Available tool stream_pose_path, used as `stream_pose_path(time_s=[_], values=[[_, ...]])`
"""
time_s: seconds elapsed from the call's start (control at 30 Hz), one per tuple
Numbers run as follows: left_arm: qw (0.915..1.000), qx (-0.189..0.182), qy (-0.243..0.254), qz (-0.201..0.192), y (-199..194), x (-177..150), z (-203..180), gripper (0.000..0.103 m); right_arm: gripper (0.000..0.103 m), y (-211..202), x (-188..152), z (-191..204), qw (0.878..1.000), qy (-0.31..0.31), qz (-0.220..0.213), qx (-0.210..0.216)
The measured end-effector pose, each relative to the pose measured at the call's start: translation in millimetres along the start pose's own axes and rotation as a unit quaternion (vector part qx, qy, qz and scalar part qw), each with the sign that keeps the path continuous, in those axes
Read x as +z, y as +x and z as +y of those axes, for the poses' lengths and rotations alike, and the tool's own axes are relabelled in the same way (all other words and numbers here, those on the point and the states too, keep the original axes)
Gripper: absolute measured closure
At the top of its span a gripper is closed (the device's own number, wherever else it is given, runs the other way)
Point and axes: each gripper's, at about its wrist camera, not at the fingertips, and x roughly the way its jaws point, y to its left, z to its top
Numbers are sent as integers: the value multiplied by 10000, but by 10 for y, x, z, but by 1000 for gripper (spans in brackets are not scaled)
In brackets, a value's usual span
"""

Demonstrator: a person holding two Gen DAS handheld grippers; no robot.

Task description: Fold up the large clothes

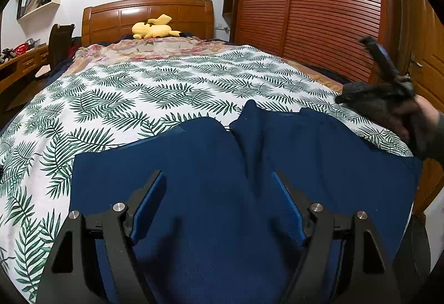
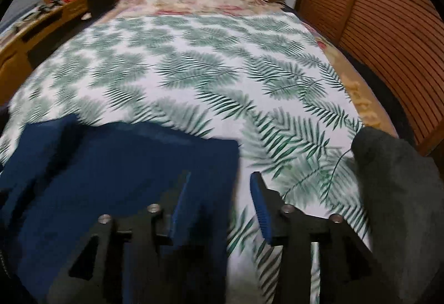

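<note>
A dark blue garment [image 1: 216, 165] lies folded on the fern-print bedspread [image 1: 138, 93] at the near end of the bed. My left gripper [image 1: 217, 179] is open and empty, its jaws wide apart just above the garment's middle. My right gripper [image 2: 220, 179] is open and empty, hovering over the garment's right edge [image 2: 125, 165]; the view is blurred by motion. In the left wrist view the gloved right hand with its gripper [image 1: 380, 54] is raised off the bed at the right.
A yellow plush toy [image 1: 154, 28] lies by the wooden headboard [image 1: 111, 15]. A slatted wooden wardrobe [image 1: 319, 7] runs along the bed's right side. A desk with a chair [image 1: 59, 40] stands at the left. A dark grey cloth [image 2: 396, 187] is at the near right.
</note>
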Motion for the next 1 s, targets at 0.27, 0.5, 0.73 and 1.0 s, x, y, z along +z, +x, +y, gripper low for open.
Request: stream_pose_path(time_s=[0.27,0.5,0.73,1.0], values=[[10000,28,11,-64,-45,-13,-16,25,56,-608,-850,443,9971,-471,-118,585],[9999,-26,32,-113,-136,-28,-40,25,56,-809,-1365,517,9957,-511,-60,774],[9996,65,168,-206,-398,-40,-165,22,56,-547,-1660,489,9950,-465,69,883],[9994,350,60,34,-874,-272,-187,16,56,-545,-1733,505,9946,-467,-96,919]])
